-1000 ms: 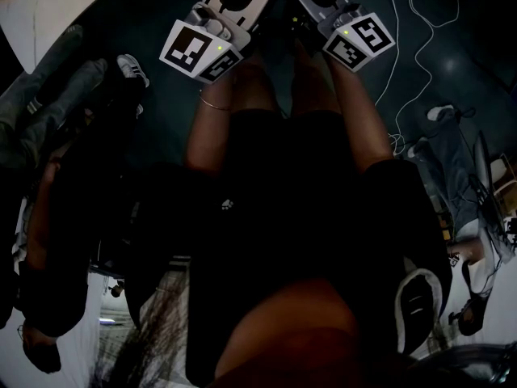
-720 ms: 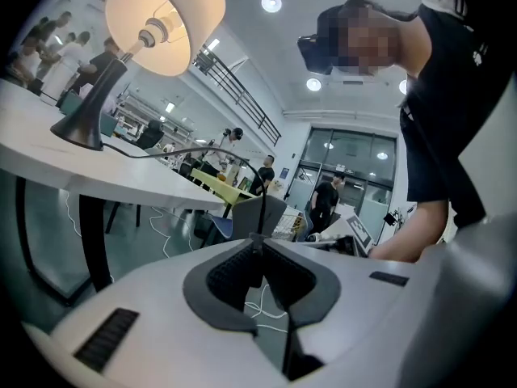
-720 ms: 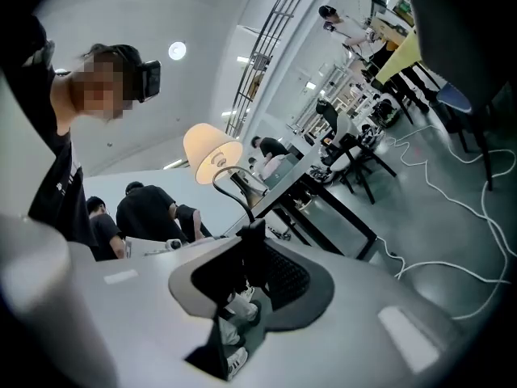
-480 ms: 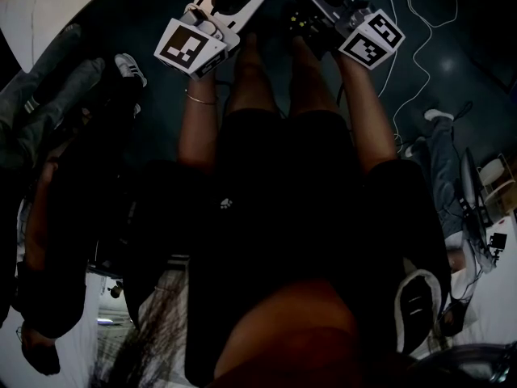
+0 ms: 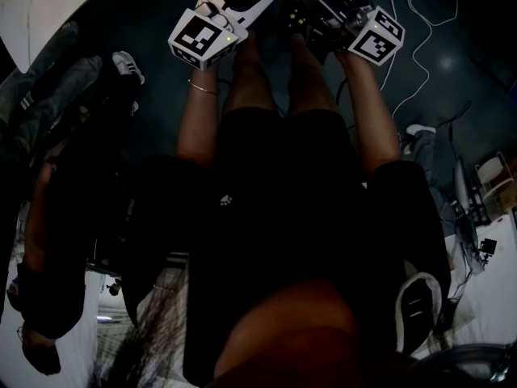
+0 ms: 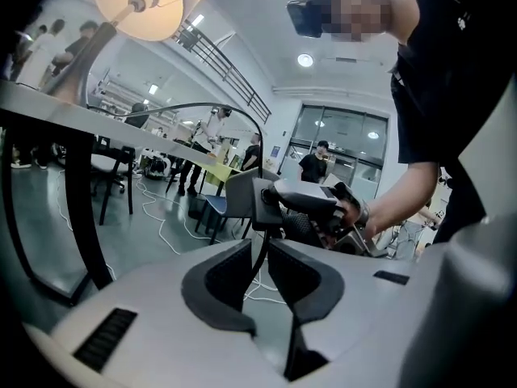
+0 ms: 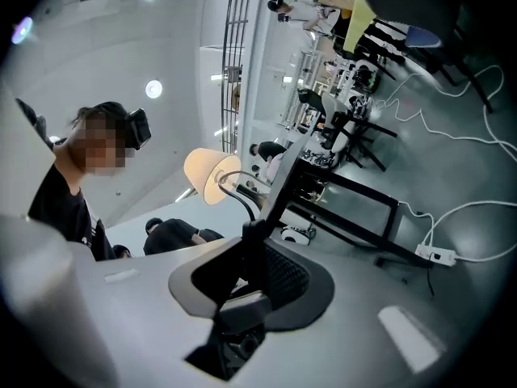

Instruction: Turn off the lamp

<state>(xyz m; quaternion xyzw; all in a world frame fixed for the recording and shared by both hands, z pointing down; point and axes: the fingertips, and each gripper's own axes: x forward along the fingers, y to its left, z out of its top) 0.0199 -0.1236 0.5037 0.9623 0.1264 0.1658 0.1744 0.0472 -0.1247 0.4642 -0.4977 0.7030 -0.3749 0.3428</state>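
Both grippers have rolled slightly and shifted toward the top of the head view. We now have the right gripper point(image 7: 246, 257) clamped on the small, hard black inline switch point(image 7: 253, 231), while the left gripper point(image 6: 260, 253) stands narrowly parted around the thin, rubbery cord point(image 6: 249, 288) below it, not clearly pinching it. We judge a tug to be the main danger: the lamp point(image 6: 153, 2), its cream cone shade glowing, stands up on the desk point(image 6: 48, 103), and dragging the cord could tip it. The smooth block could also twist in the ribbed pads, so the button gets missed.
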